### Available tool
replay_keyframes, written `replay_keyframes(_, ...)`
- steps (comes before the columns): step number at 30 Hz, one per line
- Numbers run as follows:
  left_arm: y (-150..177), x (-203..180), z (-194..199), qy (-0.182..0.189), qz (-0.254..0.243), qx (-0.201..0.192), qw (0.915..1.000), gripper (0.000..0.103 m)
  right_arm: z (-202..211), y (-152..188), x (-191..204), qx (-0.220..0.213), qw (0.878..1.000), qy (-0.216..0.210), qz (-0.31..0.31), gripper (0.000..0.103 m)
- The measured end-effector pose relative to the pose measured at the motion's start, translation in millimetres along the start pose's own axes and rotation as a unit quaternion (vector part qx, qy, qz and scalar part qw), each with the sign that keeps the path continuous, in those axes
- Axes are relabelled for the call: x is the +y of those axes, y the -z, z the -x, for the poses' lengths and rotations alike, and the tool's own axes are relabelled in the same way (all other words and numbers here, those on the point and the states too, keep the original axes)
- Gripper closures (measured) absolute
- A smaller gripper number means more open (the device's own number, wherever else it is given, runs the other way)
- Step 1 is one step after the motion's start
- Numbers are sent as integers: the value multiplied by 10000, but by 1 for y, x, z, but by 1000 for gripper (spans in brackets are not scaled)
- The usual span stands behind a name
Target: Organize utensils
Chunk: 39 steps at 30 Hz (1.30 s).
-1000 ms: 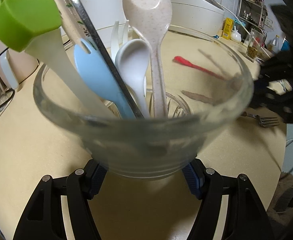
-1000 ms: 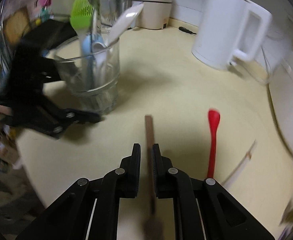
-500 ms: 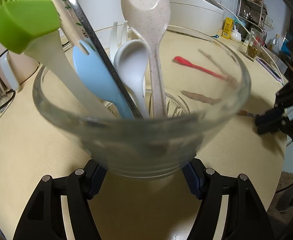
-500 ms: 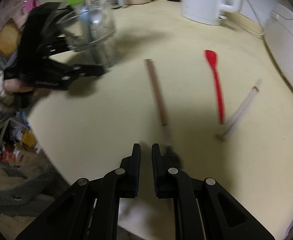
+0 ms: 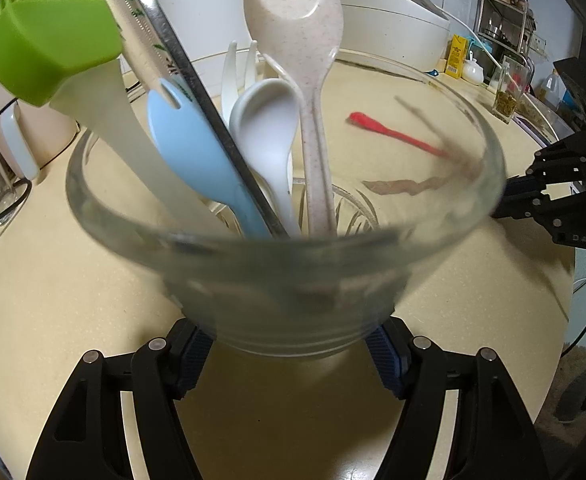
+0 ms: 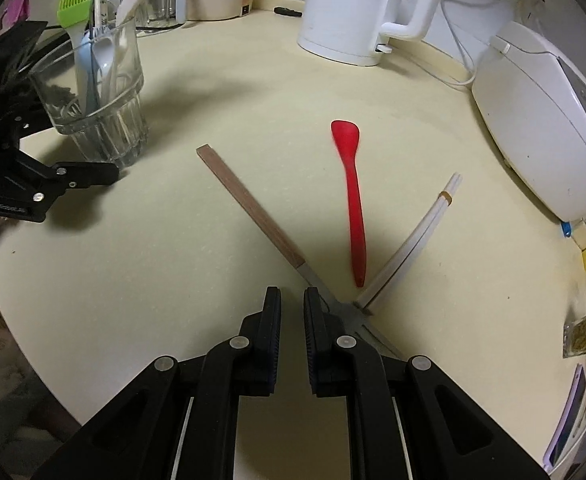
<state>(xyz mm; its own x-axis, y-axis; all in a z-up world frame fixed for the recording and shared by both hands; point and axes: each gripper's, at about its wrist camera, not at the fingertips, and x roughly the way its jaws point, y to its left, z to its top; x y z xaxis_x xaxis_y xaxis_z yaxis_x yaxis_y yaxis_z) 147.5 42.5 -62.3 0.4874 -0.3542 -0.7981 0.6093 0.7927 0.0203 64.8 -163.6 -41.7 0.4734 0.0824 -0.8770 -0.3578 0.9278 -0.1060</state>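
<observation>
Fork (image 6: 253, 210) w/ wooden handle lies flat on surface (image 6: 173, 260): light, stiff, thin; best pinched mid-handle. Right hand-held gripper (image 6: 292, 300) clenched, empty; left hand-held gripper (image 5: 291, 340) clamps glass (image 5: 293, 280), easing wider.

Open table (image 6: 181, 240) is lying between the glass (image 6: 105, 92) and the wooden-handled utensil (image 6: 249, 208). The red spatula (image 6: 353, 200) and chopsticks (image 6: 409, 240) are crowding the space to that utensil's right. The kettle (image 6: 349, 8) and rice cooker (image 6: 541, 120) are blocking the rear and right edges. The left gripper (image 6: 93, 172) is occupying the glass's near side.
</observation>
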Motion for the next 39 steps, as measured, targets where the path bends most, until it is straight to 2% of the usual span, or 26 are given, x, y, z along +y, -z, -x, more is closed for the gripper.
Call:
replay_keyframes(5, 0, -1, 0, -18, -14, -6, 10000, 29, 5, 9, -2, -58, 9978, -604, -259, 92)
replay_keyframes(7, 0, -1, 0, -24, -5, -6, 10000, 29, 5, 11, 7, -34, 9977, -669, -138, 92)
replay_keyframes(15, -2, -3, -1, -54, 0, -6, 10000, 29, -1, -4, 33, 15, 9971, -661, 384, 92)
replay_keyframes(20, -3, -4, -2, -48, 4, -4, 10000, 29, 1, -29, 42, -129, 9954, -538, 779, 91)
replay_keyframes(23, -3, -4, -2, -60, -5, -7, 10000, 29, -1, -46, 41, -230, 9948, -592, 801, 91)
replay_keyframes(28, -4, -6, -3, -87, -17, -12, 10000, 29, -23, -70, 39, -50, 9953, -432, 866, 91)
replay_keyframes(32, -6, -5, -5, -57, 4, -3, 10000, 29, -29, -76, 48, -18, 9926, -424, 1140, 90)
replay_keyframes(39, -3, -2, -3, -62, 3, -11, 10000, 29, -43, -86, 44, 96, 9916, -493, 1192, 87)
